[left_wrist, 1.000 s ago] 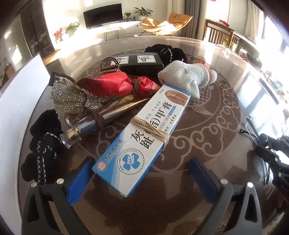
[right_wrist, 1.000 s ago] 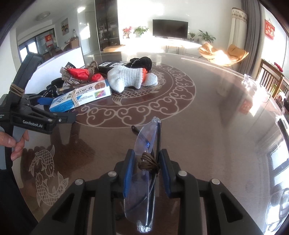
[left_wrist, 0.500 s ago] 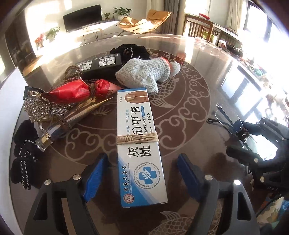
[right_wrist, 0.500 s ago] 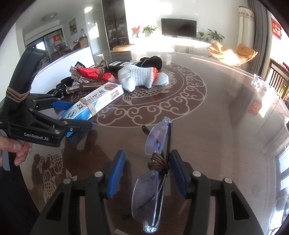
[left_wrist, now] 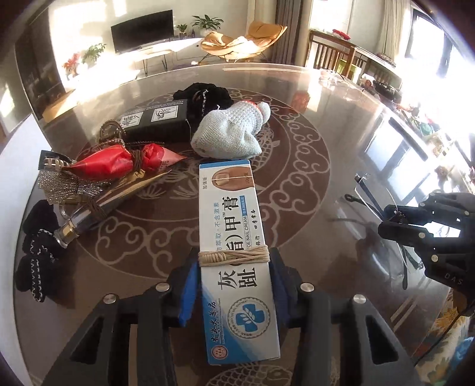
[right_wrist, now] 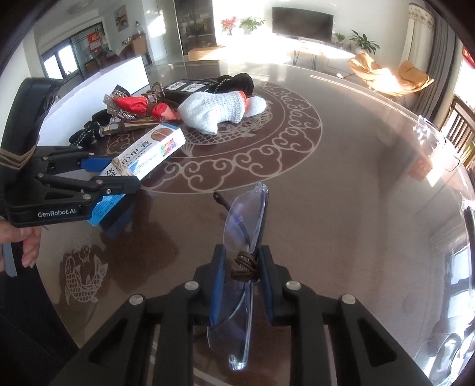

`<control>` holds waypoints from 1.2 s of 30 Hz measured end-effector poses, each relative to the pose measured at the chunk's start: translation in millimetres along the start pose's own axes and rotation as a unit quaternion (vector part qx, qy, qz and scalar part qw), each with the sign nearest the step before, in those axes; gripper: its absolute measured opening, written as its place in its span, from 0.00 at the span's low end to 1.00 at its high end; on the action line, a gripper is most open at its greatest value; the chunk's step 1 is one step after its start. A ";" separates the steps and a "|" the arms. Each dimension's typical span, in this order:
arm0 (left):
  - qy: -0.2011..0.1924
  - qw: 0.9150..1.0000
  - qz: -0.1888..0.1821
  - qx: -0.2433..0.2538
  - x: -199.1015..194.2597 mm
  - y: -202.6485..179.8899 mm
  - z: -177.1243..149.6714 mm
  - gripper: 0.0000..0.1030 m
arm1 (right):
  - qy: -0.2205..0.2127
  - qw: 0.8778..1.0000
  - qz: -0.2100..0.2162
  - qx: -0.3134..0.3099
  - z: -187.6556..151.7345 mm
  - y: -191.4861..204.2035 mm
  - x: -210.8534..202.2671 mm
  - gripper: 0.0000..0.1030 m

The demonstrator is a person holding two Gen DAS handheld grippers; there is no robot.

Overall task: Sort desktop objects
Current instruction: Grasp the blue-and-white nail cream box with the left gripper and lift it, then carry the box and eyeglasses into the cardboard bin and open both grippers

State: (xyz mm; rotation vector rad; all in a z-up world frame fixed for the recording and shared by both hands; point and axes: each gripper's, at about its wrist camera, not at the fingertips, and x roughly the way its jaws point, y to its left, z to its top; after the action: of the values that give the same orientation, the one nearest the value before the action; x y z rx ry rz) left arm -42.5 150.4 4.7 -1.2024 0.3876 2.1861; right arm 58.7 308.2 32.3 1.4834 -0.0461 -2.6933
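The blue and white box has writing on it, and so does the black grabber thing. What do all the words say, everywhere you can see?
"TOE NAIL CREAM" and big Chinese characters "灰趾甲膏": on the blue and white box, held by the left gripper.
"GenRobot.AI": on the left gripper's side, right wrist view.
"DAS": partial letters on the right gripper.
Black box: two white calligraphy labels, unreadable.
Box's seal ring and small print: too small to read.

Sunlit living room, glass-topped round surface (left_wrist: 297, 89) over brown scroll-patterned carpet, black television (right_wrist: 302, 20) on a white console, potted plants, tan lounge chair (left_wrist: 246, 38), wooden dining chairs, grey curtains.
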 end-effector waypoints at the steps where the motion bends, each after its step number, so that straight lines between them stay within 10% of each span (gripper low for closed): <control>1: -0.013 1.000 0.000 -0.009 -11.3 3.6 -5.2 0.42 | -0.006 1.000 0.007 0.006 0.2 -0.6 -6.5 0.16; 13: -0.140 0.979 0.045 -0.142 -141.7 79.3 -64.5 0.43 | -0.052 0.996 0.069 -0.024 41.8 47.1 -47.9 0.15; 20: -0.165 0.952 0.155 -0.204 -231.2 195.1 -79.2 0.43 | -0.087 0.980 0.155 -0.094 122.6 150.6 -50.3 0.15; 29: -0.092 0.919 0.224 -0.311 -221.1 351.1 -113.2 0.43 | -0.095 0.946 0.279 -0.134 246.6 354.0 -2.3 0.15; 36: -0.012 0.908 0.245 -0.341 -161.6 395.0 -128.0 0.52 | -0.061 0.951 0.221 -0.208 270.5 462.1 95.0 0.18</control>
State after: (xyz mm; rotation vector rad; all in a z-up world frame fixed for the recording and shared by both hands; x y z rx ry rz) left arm -143.0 -280.5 56.7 -1.5545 -0.1361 2.9083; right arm -200.4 -161.2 123.7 1.0365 0.1553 -2.2488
